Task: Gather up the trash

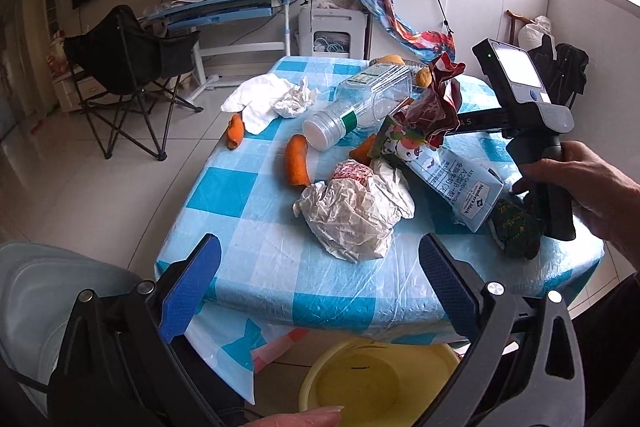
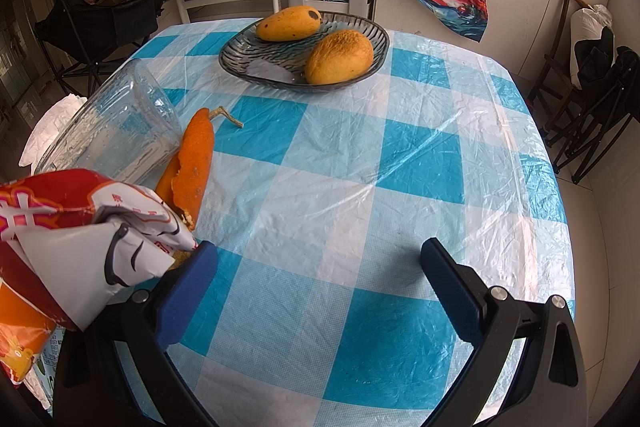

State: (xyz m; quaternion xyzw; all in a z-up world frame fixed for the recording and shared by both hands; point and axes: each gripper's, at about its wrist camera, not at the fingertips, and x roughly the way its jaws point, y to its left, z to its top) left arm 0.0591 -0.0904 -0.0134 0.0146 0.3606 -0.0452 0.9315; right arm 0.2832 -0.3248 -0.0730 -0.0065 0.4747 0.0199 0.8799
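My left gripper (image 1: 320,283) hangs open over the table's near edge, just short of a crumpled white paper wrapper (image 1: 352,219). Behind it lie a milk carton (image 1: 452,183), a red snack wrapper (image 1: 436,103), a clear plastic bottle (image 1: 360,103), orange peels (image 1: 298,165), tissues (image 1: 276,99) and a dark green wrapper (image 1: 516,227). My right gripper (image 2: 320,287) is open over bare cloth, nothing between its fingers. The red and white snack wrapper (image 2: 72,227) rests against the outside of its left finger (image 2: 188,291), beside an orange peel (image 2: 192,163) and the bottle (image 2: 116,131).
A yellow basin (image 1: 380,379) sits on the floor under the table's near edge. A glass dish (image 2: 240,55) with two mangoes (image 2: 340,57) stands at the far side of the blue check tablecloth (image 2: 400,167). A folding chair (image 1: 128,75) and a desk (image 1: 224,7) stand beyond.
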